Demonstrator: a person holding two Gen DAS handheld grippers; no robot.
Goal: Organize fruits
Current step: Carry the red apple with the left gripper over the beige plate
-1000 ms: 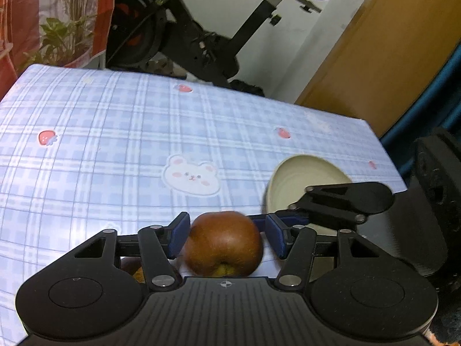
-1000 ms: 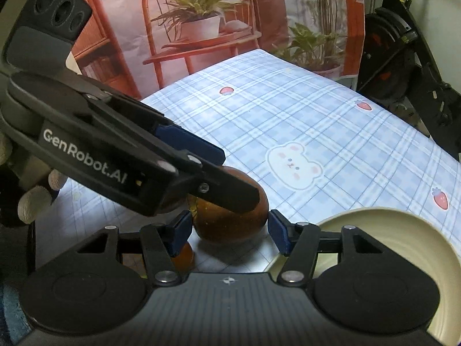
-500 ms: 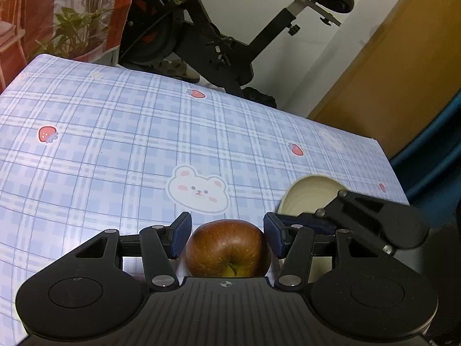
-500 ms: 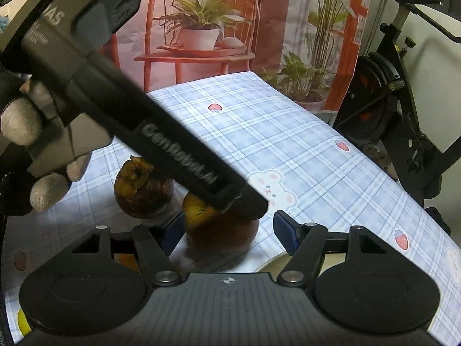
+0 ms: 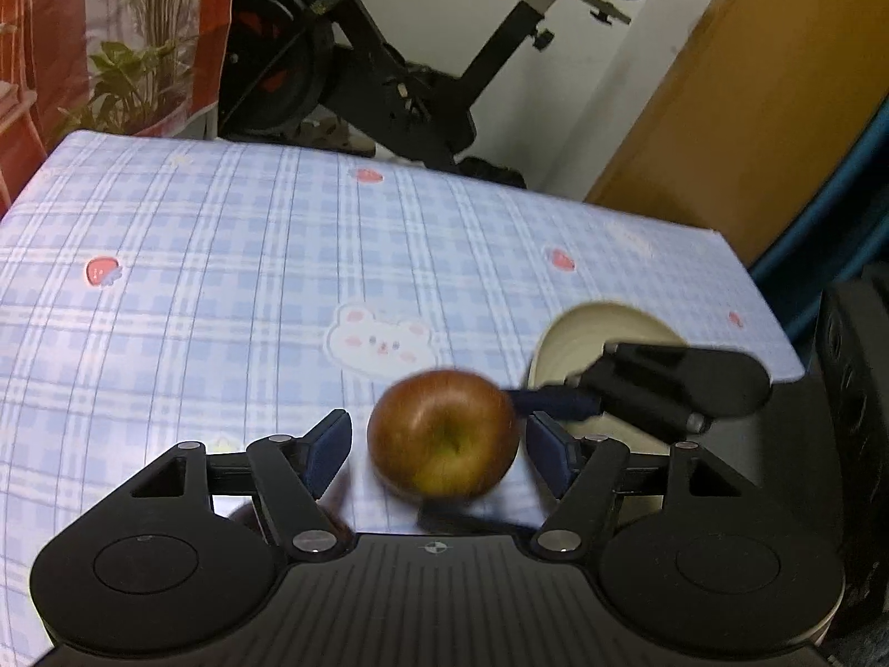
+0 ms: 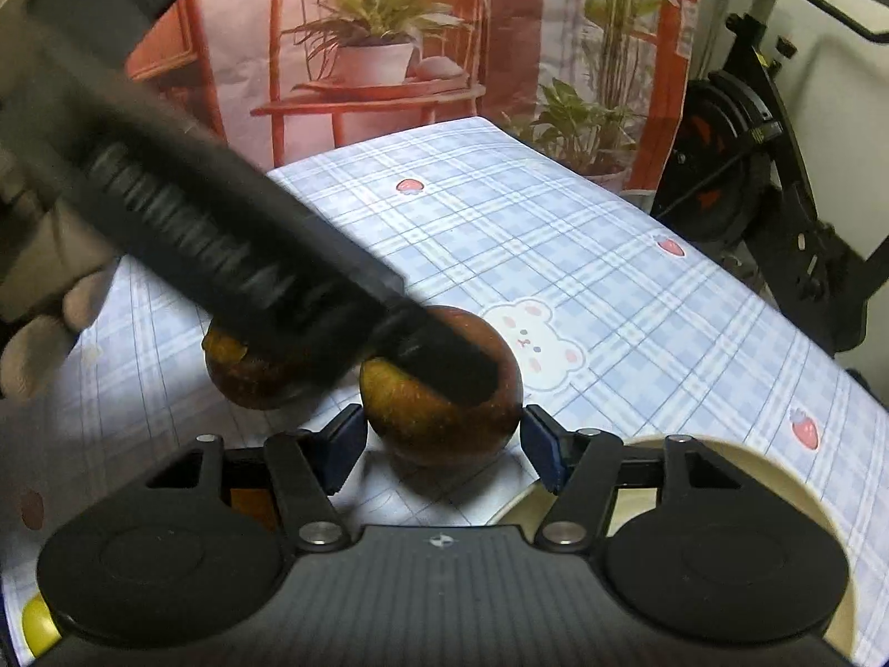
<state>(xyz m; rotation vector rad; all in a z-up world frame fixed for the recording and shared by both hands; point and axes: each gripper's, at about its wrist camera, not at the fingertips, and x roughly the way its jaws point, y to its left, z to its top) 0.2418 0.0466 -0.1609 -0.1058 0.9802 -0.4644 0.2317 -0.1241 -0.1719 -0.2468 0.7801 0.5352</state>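
A reddish-brown apple (image 5: pixel 443 434) sits between the wide-open blue pads of my left gripper (image 5: pixel 439 450), touching neither; it is blurred. In the right wrist view the same apple (image 6: pixel 439 417) fills the gap of my right gripper (image 6: pixel 444 439), whose pads stand at its sides; contact is unclear. The left gripper's black body (image 6: pixel 222 244) crosses over the apple. A cream plate (image 5: pixel 589 344) lies at the table's right edge, also at lower right in the right wrist view (image 6: pixel 778 478). A dark mangosteen (image 6: pixel 250 372) stands left of the apple.
The table has a blue plaid cloth with a bear print (image 5: pixel 383 342). An exercise bike (image 5: pixel 400 66) stands beyond the far edge. A yellow fruit (image 6: pixel 36 625) and an orange one (image 6: pixel 250 503) peek out at lower left of the right wrist view.
My left gripper has opened off the apple and pulled back. The apple now lies in the right gripper's gap. Both cameras have shifted.
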